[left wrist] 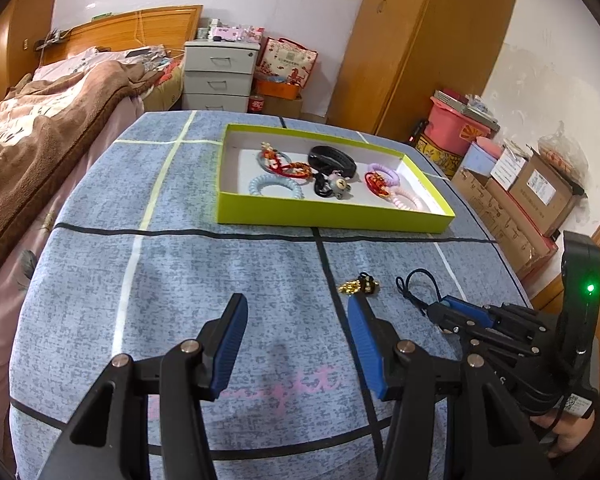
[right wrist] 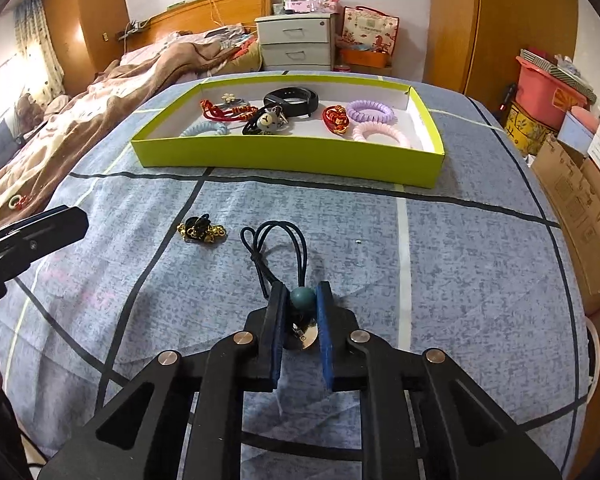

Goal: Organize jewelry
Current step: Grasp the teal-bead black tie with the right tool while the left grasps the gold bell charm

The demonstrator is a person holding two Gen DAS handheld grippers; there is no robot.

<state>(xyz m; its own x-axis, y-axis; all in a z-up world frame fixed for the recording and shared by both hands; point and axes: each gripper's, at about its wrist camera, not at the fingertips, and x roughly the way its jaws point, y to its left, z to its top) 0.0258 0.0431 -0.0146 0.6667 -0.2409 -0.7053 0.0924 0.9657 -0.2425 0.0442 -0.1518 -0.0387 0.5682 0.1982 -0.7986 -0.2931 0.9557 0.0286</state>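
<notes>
Your right gripper is squeezed on the dark cord hair tie with a round green bead. The bead sits right between the two blue pads. The tie's long side runs away from you, toward the box. Its thin dark loops lie flat on the blue checked cloth just past your fingertips, and the looped end points at the far edge of the bed top, leaning a bit to the left. A small shiny bit shows behind the bead, deeper between the fingers, but you cannot tell what it is.

Your left gripper is let go wide and holds nothing. It hangs over the cloth near the front edge. Its right blue pad is just beside the little gold and black charm, which lies on the cloth between your two grippers. Whether the pad touches the charm is not clear.

The flat yellow-green cardboard box sits near the far edge of the bed top, with its long side going left to right. Inside it you have:
- a pale blue coil hair tie
- a red woven cord bracelet
- a black wrist band
- a bear charm on a black tie
- a red knot charm
- a purple coil hair tie
- a pink coil hair tie
</notes>
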